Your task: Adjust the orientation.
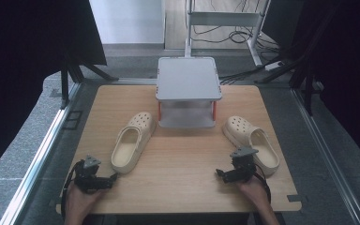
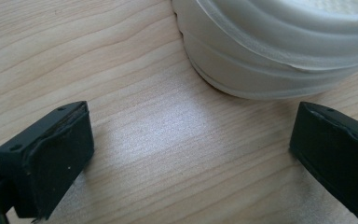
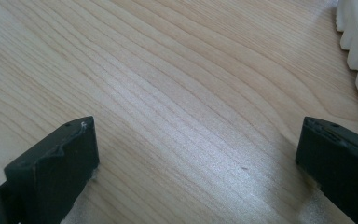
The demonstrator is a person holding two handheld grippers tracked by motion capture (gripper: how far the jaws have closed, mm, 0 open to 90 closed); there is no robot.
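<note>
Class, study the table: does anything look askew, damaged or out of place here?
Nothing is damaged or spilled. The two cream clogs are split apart: the left clog and right clog lie on either side of the grey two-tier shoe rack, their toes angled in toward it, not set as a pair. The rack's shelves are bare.

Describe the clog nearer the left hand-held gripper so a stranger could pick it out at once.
On the wooden table stands a grey two-tier shelf at the far middle. The clog lies just left of the shelf's front, toe towards it. Unlike the other clog on the right, its heel opening faces the left hand-held gripper.
</note>
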